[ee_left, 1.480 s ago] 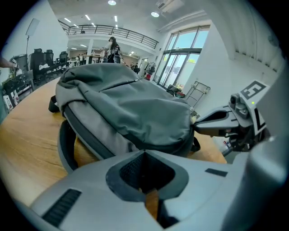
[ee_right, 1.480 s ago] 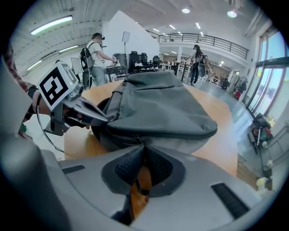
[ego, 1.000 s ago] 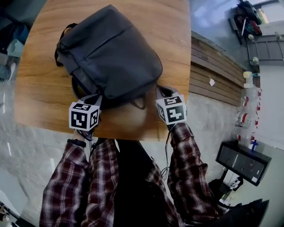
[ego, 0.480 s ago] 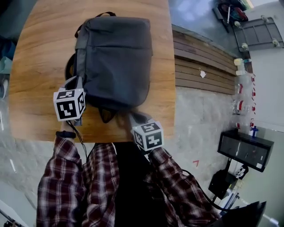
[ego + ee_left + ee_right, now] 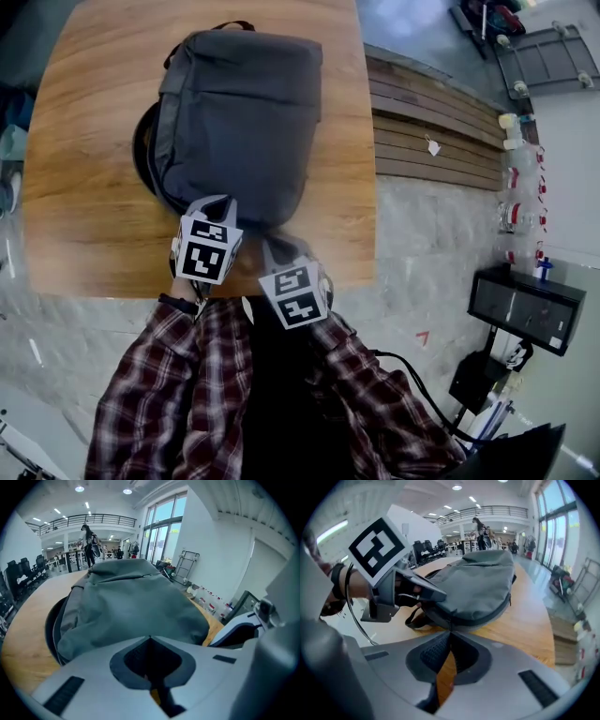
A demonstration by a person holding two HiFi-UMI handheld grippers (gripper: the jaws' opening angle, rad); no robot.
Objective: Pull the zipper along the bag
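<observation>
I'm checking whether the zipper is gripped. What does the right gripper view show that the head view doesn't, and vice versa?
Only the right gripper view: the right gripper's jaws shut, tips meeting on a small dark zipper tab at the seam of the grey fabric backpack; a railed balcony behind. Only the head view: the right gripper's black-and-white marker cube, a black cabinet. Both: the backpack, the brown wooden table and the left gripper at the backpack's near edge.
</observation>
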